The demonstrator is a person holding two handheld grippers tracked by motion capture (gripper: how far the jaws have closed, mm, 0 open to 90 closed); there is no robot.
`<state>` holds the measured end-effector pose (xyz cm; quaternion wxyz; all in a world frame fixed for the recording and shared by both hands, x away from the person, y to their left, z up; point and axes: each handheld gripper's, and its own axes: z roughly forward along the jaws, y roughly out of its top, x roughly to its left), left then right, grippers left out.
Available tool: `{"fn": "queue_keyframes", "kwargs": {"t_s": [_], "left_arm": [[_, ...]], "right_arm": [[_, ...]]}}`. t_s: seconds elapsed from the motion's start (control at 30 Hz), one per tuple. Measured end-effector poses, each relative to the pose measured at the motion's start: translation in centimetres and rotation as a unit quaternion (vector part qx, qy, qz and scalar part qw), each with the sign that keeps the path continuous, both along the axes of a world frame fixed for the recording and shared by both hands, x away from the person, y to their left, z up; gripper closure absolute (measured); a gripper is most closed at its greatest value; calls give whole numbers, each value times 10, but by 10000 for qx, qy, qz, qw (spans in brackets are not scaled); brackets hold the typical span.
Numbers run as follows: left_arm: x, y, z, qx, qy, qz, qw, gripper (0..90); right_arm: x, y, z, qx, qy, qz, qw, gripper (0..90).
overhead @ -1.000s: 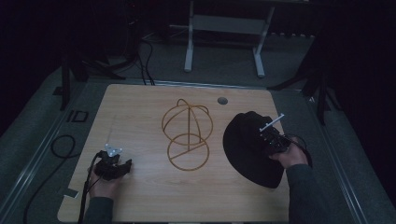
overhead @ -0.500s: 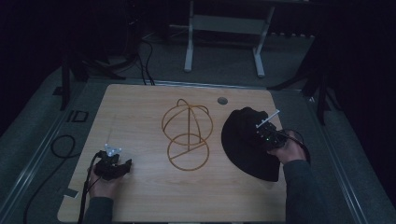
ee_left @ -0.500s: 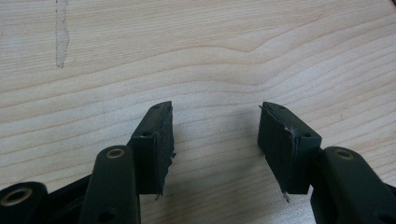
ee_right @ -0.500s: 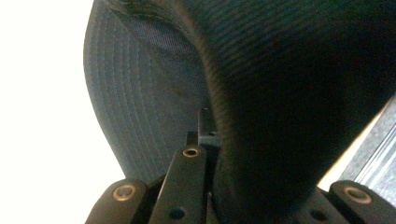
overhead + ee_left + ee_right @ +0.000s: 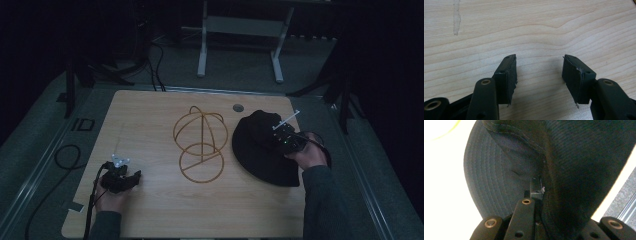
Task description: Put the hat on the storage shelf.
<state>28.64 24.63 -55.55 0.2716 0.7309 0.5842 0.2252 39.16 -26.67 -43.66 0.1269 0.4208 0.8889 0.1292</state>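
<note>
A black brimmed hat (image 5: 260,145) lies on the right side of the wooden table (image 5: 150,130). My right gripper (image 5: 285,137) is over its right half, shut on the hat's fabric (image 5: 564,170); one jaw sits under a raised fold of cloth and the brim (image 5: 484,177) spreads out to the left. A gold wire hat stand (image 5: 200,142) rests in the middle of the table, left of the hat. My left gripper (image 5: 120,177) is held low near the table's front left. Its jaws stand wide apart over bare wood (image 5: 539,37), with nothing between the pads (image 5: 509,75).
A round cable hole (image 5: 238,107) is set in the table near the far edge. A black cable (image 5: 60,160) loops on the floor to the left. A metal frame (image 5: 240,30) stands on the floor beyond the table.
The right hand and gripper have drawn slightly toward the table's far right, lifting and bunching the hat's near side. The left gripper has stayed put.
</note>
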Motion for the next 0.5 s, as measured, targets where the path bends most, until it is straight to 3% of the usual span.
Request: {"fn": "queue_keyframes", "kwargs": {"t_s": [0.5], "left_arm": [[0,0,-1,-20,-21,-5,10000,455]], "right_arm": [[9,8,18,69,-218,137,9996,883]]}}
